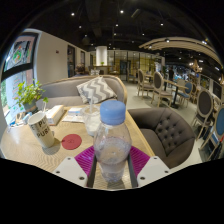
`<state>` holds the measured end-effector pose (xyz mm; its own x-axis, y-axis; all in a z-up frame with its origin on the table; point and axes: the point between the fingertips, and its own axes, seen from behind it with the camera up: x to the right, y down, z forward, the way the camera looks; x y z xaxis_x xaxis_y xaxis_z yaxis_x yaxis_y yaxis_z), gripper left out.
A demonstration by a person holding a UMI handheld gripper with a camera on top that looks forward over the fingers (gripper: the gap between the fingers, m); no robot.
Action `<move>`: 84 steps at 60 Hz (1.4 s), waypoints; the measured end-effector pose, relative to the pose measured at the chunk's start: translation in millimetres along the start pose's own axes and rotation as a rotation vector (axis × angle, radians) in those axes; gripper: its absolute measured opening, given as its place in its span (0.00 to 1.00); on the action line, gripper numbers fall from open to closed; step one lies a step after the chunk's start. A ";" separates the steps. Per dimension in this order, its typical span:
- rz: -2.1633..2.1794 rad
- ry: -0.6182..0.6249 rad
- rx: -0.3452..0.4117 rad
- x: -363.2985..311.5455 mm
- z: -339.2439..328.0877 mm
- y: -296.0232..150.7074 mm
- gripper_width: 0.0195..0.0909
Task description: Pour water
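1. Water bottle [112, 140] upright between the fingers of the gripper [112, 160], blue cap on top, clear body ribbed and lit.
2. Magenta pads [84, 157] close against both sides of the bottle, apparently clamped on it, bottle seemingly lifted off the wooden table [30, 152].
3. Just beyond the bottle, a clear drinking glass [91, 118] standing on the table.
4. Left of the bottle, a red coaster [71, 142] flat on the table; further left, a white patterned cup [41, 130].
5. Behind the cup, a potted plant [30, 95] near the window.
6. Right of the bottle, a grey tufted armchair [168, 130].
7. Beyond the glass, a cushion [96, 89] with a zigzag pattern on a sofa.
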<state>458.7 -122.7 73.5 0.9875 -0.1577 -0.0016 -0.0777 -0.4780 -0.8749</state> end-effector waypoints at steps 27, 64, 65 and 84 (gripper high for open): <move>-0.037 0.073 0.019 -6.5 8.6 -5.9 0.15; -1.191 0.560 0.157 -116.7 -18.3 -192.9 0.14; -1.232 0.568 0.162 -123.7 -12.6 -192.2 0.14; -1.738 0.645 0.035 -165.5 18.4 -163.7 0.15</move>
<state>310.5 -2.4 208.1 -0.2554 0.1623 0.9531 0.8520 -0.4282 0.3012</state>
